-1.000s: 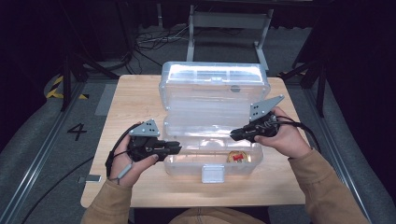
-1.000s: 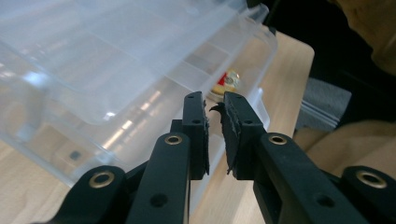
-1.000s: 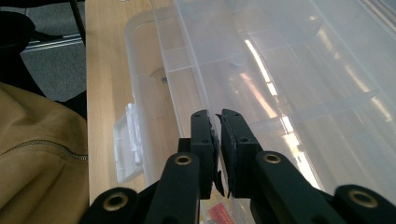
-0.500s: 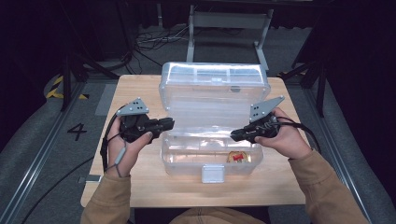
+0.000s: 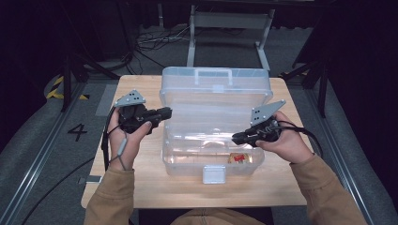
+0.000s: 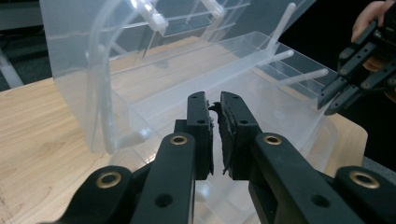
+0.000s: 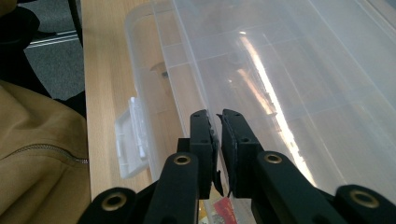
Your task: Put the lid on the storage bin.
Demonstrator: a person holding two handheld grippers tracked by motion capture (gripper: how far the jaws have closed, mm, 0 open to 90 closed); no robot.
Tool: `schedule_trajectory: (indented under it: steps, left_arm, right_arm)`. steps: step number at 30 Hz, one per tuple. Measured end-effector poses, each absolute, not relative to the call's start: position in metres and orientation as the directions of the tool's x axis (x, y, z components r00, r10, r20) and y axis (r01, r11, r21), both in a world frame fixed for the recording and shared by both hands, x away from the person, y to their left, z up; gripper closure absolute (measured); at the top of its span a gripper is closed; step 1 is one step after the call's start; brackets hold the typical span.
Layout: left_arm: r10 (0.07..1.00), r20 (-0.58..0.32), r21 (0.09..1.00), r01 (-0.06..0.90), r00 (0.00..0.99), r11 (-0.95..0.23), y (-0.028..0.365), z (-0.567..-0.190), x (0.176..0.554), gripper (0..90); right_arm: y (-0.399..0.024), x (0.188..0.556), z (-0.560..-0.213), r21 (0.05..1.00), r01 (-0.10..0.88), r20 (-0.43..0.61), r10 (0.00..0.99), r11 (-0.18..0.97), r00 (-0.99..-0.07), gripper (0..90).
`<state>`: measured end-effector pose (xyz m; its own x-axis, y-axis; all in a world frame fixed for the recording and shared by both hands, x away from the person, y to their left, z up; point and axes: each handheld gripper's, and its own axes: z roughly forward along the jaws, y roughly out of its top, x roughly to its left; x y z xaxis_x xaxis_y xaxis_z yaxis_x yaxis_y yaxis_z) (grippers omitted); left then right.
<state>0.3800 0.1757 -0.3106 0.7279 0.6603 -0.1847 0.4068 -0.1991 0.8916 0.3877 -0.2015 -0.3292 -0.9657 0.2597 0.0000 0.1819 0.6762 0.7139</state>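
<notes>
A clear plastic box (image 5: 212, 165) stands open on the wooden table (image 5: 141, 187), its lid (image 5: 216, 84) raised at the back. Inner clear trays (image 6: 243, 70) span its middle. My left gripper (image 5: 166, 111) hovers at the box's left edge, pointing right; its jaws have just been closing and stand together with nothing between them (image 6: 214, 100). My right gripper (image 5: 236, 138) hangs over the box's right side, pointing left, jaws together and empty (image 7: 215, 116). A small red and yellow item (image 5: 239, 158) lies in the base at the front right.
A white latch (image 5: 213, 174) sticks out from the box's front wall, also seen as the latch (image 7: 130, 140) beside a tan sleeve (image 7: 42, 158). Bare tabletop lies left and right of the box. Metal frames and cables sit on the floor behind the table.
My left gripper has moved up and away from the box's front left part to beside the lid's left edge. The right gripper has stayed in place.
</notes>
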Motion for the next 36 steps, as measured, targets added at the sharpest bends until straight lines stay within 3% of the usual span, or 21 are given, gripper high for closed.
schedule_trajectory:
  steps: [11,23,32,36]
  left_arm:
    - [0.705,-0.161,0.901,0.395,0.690,-0.181,0.174,-0.308,0.384,88.9]
    - [0.701,-0.168,0.892,0.410,0.693,-0.192,0.175,-0.309,0.382,89.2]
    - [0.688,-0.161,0.882,0.416,0.707,-0.222,0.174,-0.309,0.380,89.0]
    - [0.683,-0.166,0.878,0.423,0.711,-0.227,0.174,-0.309,0.378,88.6]
  right_arm:
    - [-0.202,0.381,-0.333,0.708,0.185,-0.002,0.264,0.681,-0.965,83.0]
    - [-0.204,0.379,-0.332,0.712,0.185,-0.005,0.269,0.677,-0.963,81.1]
    - [-0.226,0.374,-0.325,0.794,0.200,0.009,0.317,0.574,-0.948,80.8]
    - [-0.239,0.372,-0.326,0.852,0.236,0.076,0.337,0.467,-0.939,82.8]
